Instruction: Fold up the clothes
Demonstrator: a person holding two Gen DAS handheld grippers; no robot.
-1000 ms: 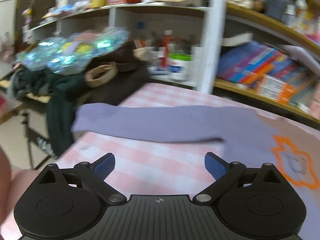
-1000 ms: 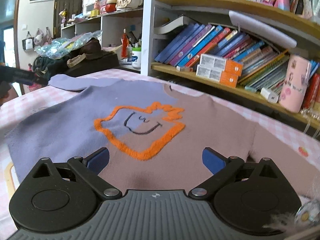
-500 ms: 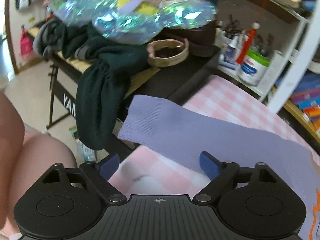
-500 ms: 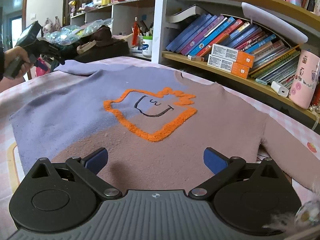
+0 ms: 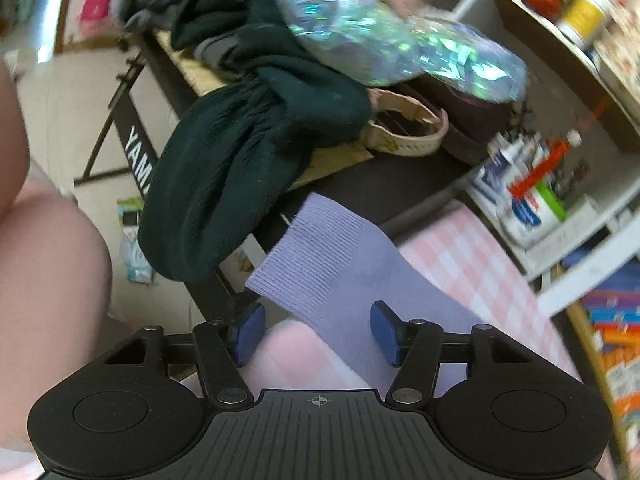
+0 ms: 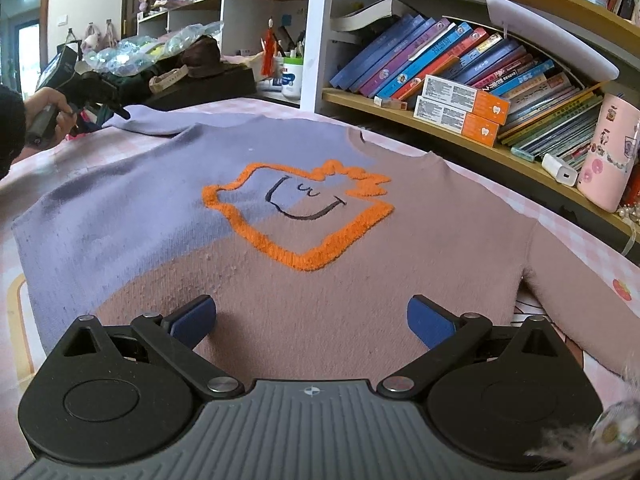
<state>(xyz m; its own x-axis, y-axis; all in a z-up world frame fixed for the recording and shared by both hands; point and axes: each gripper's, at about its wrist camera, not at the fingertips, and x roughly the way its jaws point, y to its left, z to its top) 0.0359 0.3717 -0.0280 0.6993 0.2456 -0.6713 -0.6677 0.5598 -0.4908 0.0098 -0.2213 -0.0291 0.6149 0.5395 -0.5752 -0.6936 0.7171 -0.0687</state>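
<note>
A sweater, lilac on one half and brownish pink on the other with an orange-outlined face, lies flat on the pink checked table. Its lilac sleeve cuff reaches past the table's edge. My left gripper straddles this cuff. Its jaws are closing with the sleeve between them, and the blue pads stand clear of the cloth. In the right wrist view a hand holds the left gripper at the sleeve's far end. My right gripper hovers open over the sweater's lower brownish part, holding nothing.
A dark green garment and iridescent wrapping lie on a black keyboard stand beyond the table's edge. Bookshelves and a pink cup line the far side. A person's leg is at the left.
My left gripper has swung along the sleeve to its cuff at the table's edge, rolling as it went, and its jaws have narrowed around the cuff. The right gripper has stayed put.
</note>
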